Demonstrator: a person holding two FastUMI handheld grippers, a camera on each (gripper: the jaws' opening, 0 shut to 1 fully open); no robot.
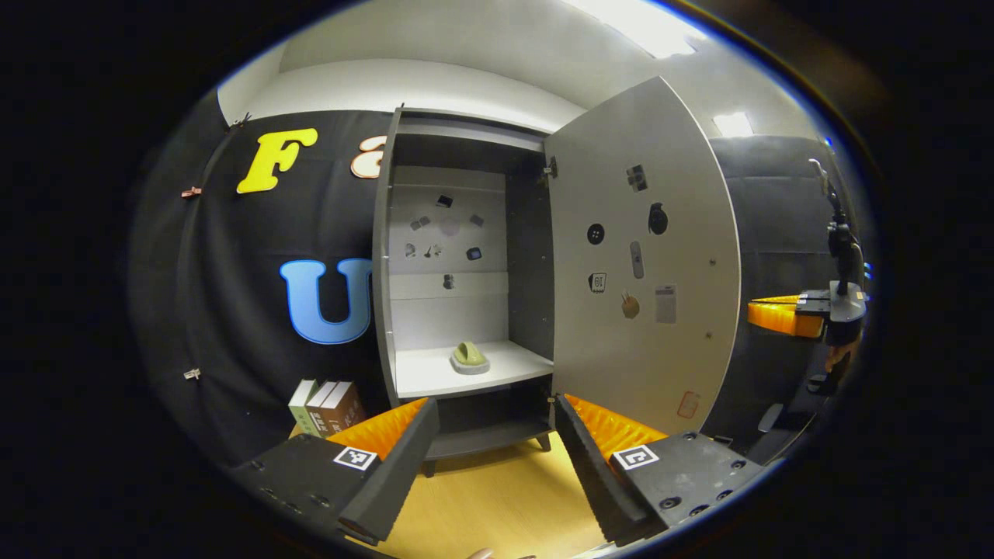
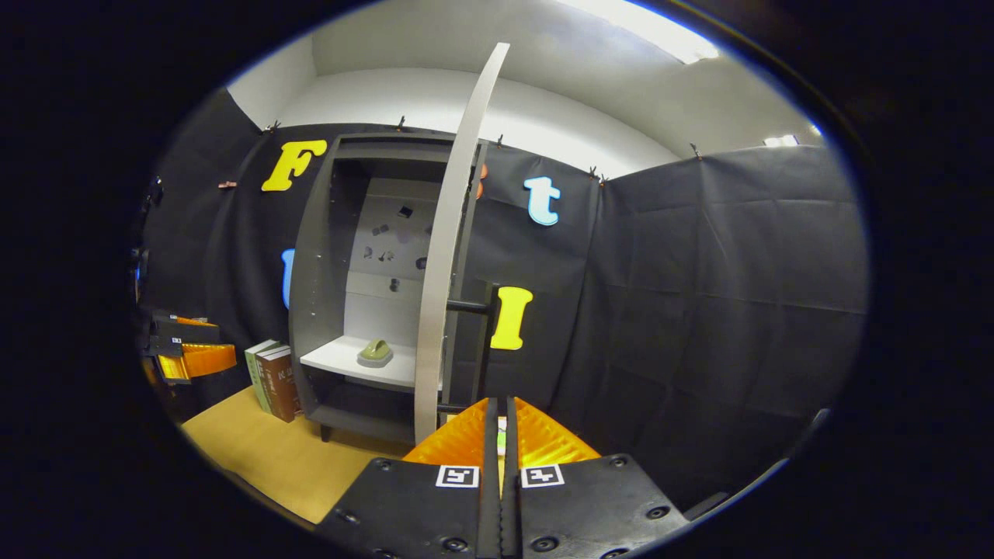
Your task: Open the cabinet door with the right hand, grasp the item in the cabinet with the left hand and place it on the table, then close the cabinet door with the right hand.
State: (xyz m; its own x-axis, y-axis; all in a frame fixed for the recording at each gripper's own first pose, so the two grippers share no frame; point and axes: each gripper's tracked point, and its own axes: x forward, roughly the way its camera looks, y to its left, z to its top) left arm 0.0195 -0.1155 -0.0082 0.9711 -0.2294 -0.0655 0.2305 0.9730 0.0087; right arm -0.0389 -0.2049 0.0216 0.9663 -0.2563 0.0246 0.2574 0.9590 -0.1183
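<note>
Green item resting on the cabinet's pale shelf, straight ahead of the left tongs, whose jaws stand apart and empty. Cabinet door swung wide, to the right of those tongs. Right tongs pressed together, empty, just short of the door's edge. Advisable approach: advance level over the bench, straddle the item, then close.
</note>
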